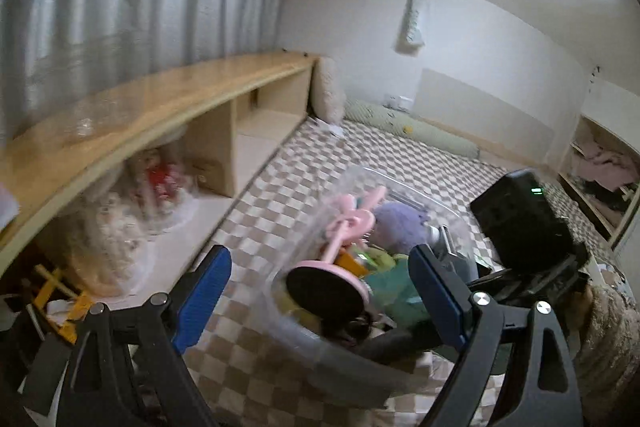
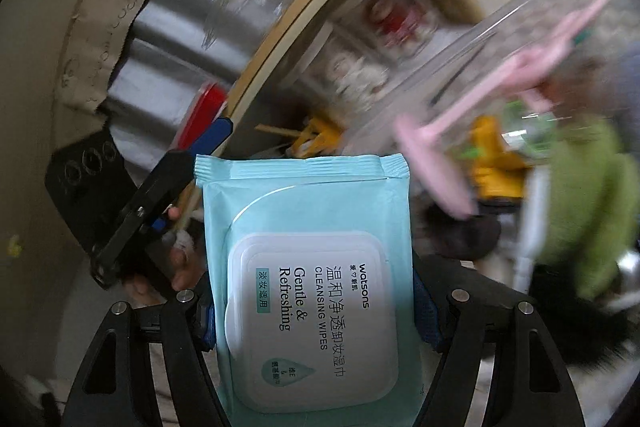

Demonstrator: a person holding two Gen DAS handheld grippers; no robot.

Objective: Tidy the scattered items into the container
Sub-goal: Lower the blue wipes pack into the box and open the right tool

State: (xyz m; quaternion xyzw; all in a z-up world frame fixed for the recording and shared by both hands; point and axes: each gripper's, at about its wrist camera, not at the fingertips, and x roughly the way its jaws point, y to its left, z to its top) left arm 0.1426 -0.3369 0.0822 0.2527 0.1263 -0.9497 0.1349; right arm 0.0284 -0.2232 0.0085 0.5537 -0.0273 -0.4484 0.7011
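Checkered beige mat (image 1: 280, 163) under clear plastic container (image 1: 404, 187), already stuffed with toys. Right gripper (image 2: 312, 311) pinches pale blue cleansing-wipes pack (image 2: 308, 267) just beside container. Left gripper (image 1: 320, 291) spread, empty. Step: carrying pack over. Next: clear rim, release inside.
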